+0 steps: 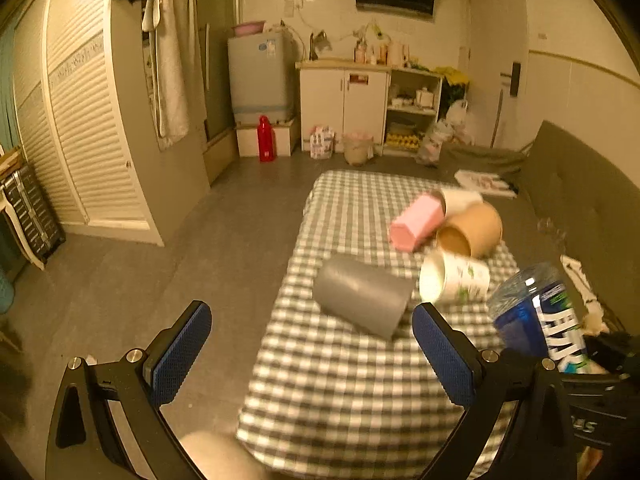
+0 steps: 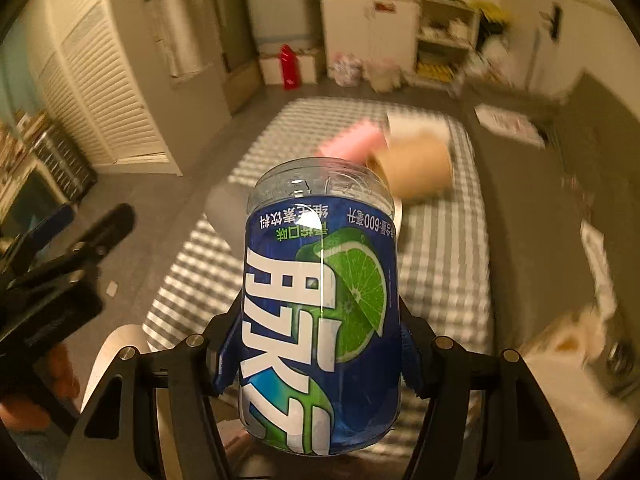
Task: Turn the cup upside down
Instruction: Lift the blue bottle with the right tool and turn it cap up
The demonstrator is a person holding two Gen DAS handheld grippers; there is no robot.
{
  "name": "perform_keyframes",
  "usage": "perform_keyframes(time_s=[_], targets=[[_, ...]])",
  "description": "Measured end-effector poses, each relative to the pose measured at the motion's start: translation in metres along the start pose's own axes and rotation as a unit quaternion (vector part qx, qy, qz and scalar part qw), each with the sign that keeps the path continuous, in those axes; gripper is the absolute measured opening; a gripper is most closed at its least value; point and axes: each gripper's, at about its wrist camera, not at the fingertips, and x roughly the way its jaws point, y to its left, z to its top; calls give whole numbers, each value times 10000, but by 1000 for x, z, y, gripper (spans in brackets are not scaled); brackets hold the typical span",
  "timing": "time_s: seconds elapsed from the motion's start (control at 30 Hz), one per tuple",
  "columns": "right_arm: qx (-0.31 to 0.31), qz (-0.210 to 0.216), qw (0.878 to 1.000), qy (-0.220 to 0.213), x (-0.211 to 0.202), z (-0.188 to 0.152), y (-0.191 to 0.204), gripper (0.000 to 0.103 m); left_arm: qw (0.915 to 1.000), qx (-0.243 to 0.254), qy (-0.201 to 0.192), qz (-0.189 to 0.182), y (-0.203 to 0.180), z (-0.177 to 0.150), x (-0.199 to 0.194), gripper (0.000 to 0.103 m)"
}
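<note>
Clamped in my right tool (image 2: pixel 316 356), the blue-labelled clear plastic cup (image 2: pixel 320 300) points its long axis toward twelve o'clock. Left tool (image 1: pixel 312 354) gapes empty at nine o'clock.

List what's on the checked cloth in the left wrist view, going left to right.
Grey cup on its side → pink cup → white printed cup → blue-labelled plastic cup, held in the right gripper. The tan and white cups behind overlap, so I skip them.
</note>
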Motion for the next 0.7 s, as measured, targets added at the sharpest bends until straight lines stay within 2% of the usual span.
perform_keyframes(time_s=[0.07,0.23,0.6,0.67,0.7], targets=[[228,19,9996,186,19,-11,-5,64,9999,24,131,33,-2,-12,6,103],[292,-263,9984,414,48,-20,-13,64,9992,123,378,97,-7,-29,19,103],[630,-113,9958,653,77,-21,-29,66,9974,257,661,149,-18,-28,39,103],[726,-29,9954,622,74,-19,-35,75,9970,277,708,160,-21,-27,42,103],[761,13,9955,569,71,-17,-38,82,9967,287,742,168,-22,-27,44,103]])
